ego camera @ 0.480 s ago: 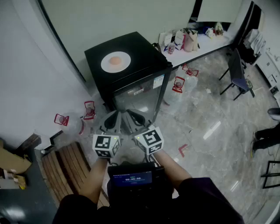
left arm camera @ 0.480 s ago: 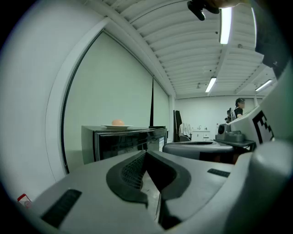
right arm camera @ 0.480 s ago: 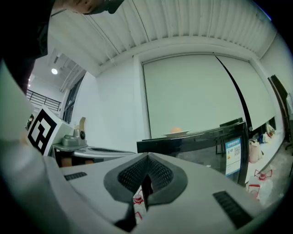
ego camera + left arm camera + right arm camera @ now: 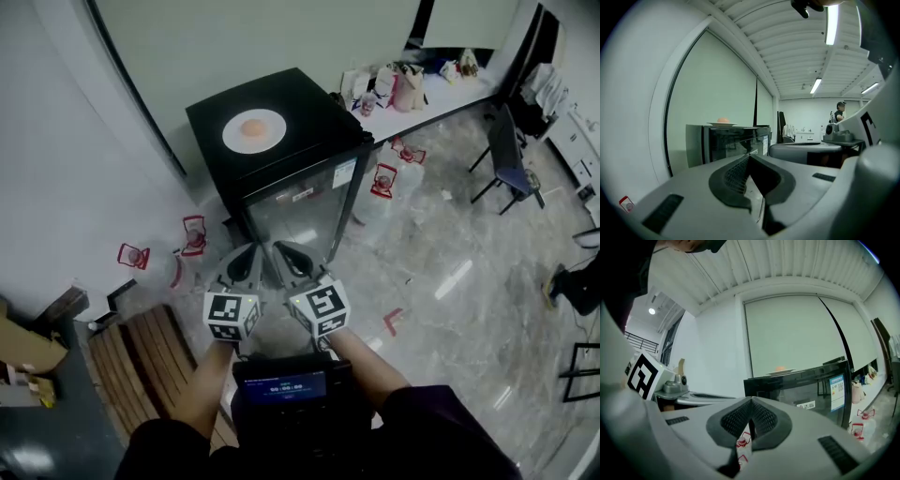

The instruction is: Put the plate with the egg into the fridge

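The plate (image 4: 254,131) with the egg (image 4: 252,128) at its middle sits on top of the small black fridge (image 4: 314,112), towards the left of that top. The fridge stands by the far wall, and its dark glass door (image 4: 302,208) is closed and faces the person. Both claws are held side by side on the near side of the door, close to each other and clear of the fridge, pointing roughly level at it. The left claw (image 4: 249,251) has its jaws pressed fully together, ribbed pads meeting at the tips, and holds nothing. The right claw (image 4: 282,251) is closed the same way, pads touching, and is also empty. From each claw's own view the plate shows above and beyond the jaws, on the fridge top, well apart from them. Small red-and-white packets (image 4: 192,234) lie on the pale marble floor (image 4: 441,253) to the left and right of the fridge. Wooden boards (image 4: 141,361) lie on the floor at the near left, a chair (image 4: 511,164) stands at the right, and a cluttered counter (image 4: 441,94) runs along the far right
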Demonstrator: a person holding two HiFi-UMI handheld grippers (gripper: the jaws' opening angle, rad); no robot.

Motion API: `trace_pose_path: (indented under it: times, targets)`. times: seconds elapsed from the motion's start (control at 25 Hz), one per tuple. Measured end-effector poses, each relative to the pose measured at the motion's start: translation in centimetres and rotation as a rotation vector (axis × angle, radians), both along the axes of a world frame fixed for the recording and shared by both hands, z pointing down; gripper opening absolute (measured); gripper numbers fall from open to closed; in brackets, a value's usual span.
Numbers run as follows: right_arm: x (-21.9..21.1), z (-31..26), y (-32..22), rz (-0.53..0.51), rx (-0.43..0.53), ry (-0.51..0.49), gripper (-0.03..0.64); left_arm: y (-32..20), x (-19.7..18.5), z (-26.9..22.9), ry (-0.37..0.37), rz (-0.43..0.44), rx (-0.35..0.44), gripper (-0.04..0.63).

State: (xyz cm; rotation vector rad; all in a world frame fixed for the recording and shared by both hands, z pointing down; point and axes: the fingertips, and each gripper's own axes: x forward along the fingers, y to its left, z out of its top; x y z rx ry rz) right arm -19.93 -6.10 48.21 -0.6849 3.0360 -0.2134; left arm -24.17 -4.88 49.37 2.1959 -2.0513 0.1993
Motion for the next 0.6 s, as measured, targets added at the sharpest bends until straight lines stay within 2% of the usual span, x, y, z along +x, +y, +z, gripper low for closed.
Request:
trace_pose_path:
  times: [0.16,0.44,0.6]
  targets:
    - [-1.8,0.8,0.5,0.055,-0.022,-0.024,0.008,0.6,-2.2,1.8,-0.009,0.045,-0.02,0.009]
    - [-6.2,6.1,0.8,0.254,-0.08,0.112,0.008,1.3,-7.8,5.2,-0.026,0.163,-0.058,0.009]
    - [-8.3,9.1,0.6,0.408,-0.098,0.173,0.01,1.1,-10.1,6.3,-0.035,0.255,-0.071,0.009]
